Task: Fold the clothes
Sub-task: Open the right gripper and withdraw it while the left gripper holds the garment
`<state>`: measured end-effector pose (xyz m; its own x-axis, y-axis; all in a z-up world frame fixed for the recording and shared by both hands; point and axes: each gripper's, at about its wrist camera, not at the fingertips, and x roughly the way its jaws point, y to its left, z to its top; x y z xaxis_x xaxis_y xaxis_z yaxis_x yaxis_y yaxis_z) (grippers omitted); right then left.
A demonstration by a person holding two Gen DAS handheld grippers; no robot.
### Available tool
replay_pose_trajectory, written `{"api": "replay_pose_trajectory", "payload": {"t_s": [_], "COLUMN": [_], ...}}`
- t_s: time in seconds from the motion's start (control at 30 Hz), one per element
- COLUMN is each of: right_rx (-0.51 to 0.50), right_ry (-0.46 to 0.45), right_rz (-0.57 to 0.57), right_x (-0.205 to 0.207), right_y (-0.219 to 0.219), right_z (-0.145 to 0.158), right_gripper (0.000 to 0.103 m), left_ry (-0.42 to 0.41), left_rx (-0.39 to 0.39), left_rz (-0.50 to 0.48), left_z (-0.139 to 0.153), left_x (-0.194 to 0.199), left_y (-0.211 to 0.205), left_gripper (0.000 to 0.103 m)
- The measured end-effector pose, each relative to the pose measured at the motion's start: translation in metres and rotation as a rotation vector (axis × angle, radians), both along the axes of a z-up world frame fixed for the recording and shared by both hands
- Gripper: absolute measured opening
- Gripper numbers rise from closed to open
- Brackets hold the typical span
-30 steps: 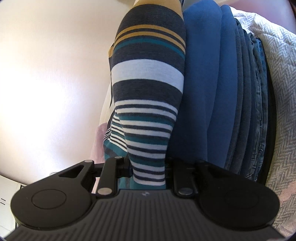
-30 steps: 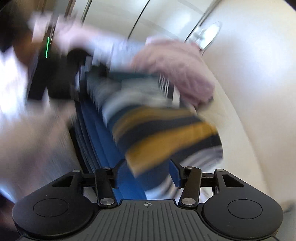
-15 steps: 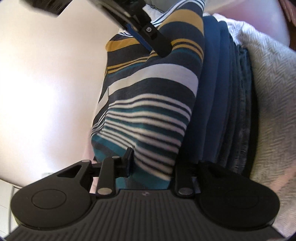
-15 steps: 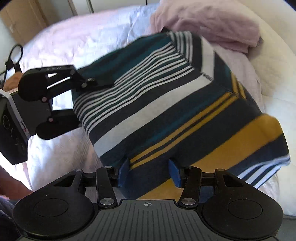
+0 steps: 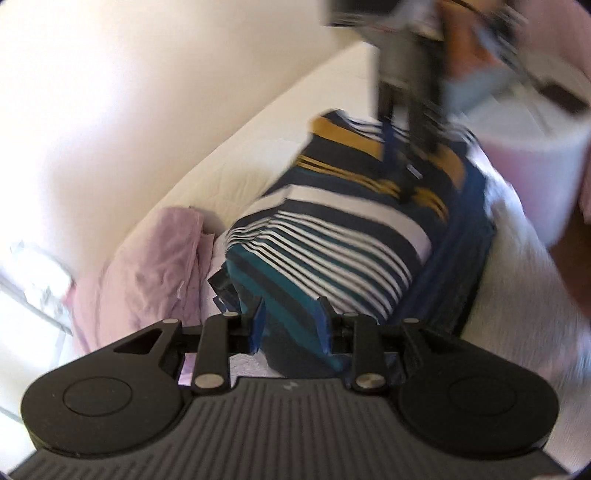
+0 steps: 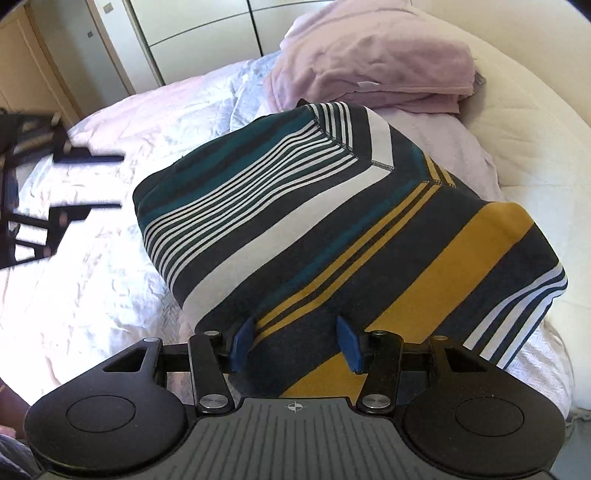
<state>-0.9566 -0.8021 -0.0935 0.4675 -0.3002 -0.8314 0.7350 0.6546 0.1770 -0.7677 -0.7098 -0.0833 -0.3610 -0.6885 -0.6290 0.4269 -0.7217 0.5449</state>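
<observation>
A folded striped garment [image 6: 314,229], in navy, teal, white and mustard, lies on top of a stack of blue clothes [image 5: 458,258] on the bed. My right gripper [image 6: 295,343] is open, its blue pads either side of the garment's near mustard end. My left gripper [image 5: 291,325] is open at the teal end, its pads apart around the fabric edge. The right gripper shows blurred at the far end in the left wrist view [image 5: 406,122]. The left gripper shows blurred at the left edge in the right wrist view [image 6: 44,177].
A folded pink garment [image 6: 373,66] lies just beyond the striped one, near the cream padded headboard [image 6: 535,122]. The pale quilted bedspread [image 6: 92,240] spreads to the left. Wardrobe doors [image 6: 207,33] stand behind the bed.
The striped garment has come down flat onto the stack. My left gripper has opened and drawn back from it. My right gripper stays at the mustard end.
</observation>
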Motion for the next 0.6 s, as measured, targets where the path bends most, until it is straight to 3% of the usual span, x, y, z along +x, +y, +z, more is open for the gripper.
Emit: {"api": "replay_pose_trajectory", "payload": {"t_s": [0.07,0.13,0.2,0.4,0.5,0.6], "right_rx": [-0.022,-0.040,-0.046,-0.035,0.001,-0.076], "right_ry": [0.003,0.008,0.012,0.037,0.012,-0.008], "right_rz": [-0.012,-0.026,-0.043,-0.085,-0.118,-0.184], "right_x": [-0.003,0.000,0.003,0.012,0.012,0.008], "right_y": [0.005,0.011,0.016,0.014,0.002,-0.011], "right_z": [-0.008,-0.016,-0.017,-0.013,0.009,0.040], "right_gripper": [0.051,0.051,0.052,0.053,0.053,0.053], "left_ry": [0.055,0.085,0.074,0.110,0.114,0.120], "left_rx": [0.074,0.207,0.320,0.337,0.321,0.321], "left_rz": [0.046,0.097,0.125,0.140,0.124,0.114], "left_z": [0.003,-0.006,-0.017,-0.030,-0.027,-0.035], "left_x": [-0.007,-0.011,-0.013,-0.005,0.000,0.000], "left_y": [-0.025,-0.053,-0.072,-0.084,-0.082,-0.084], "left_gripper": [0.025,0.024,0.023,0.021,0.015,0.014]}}
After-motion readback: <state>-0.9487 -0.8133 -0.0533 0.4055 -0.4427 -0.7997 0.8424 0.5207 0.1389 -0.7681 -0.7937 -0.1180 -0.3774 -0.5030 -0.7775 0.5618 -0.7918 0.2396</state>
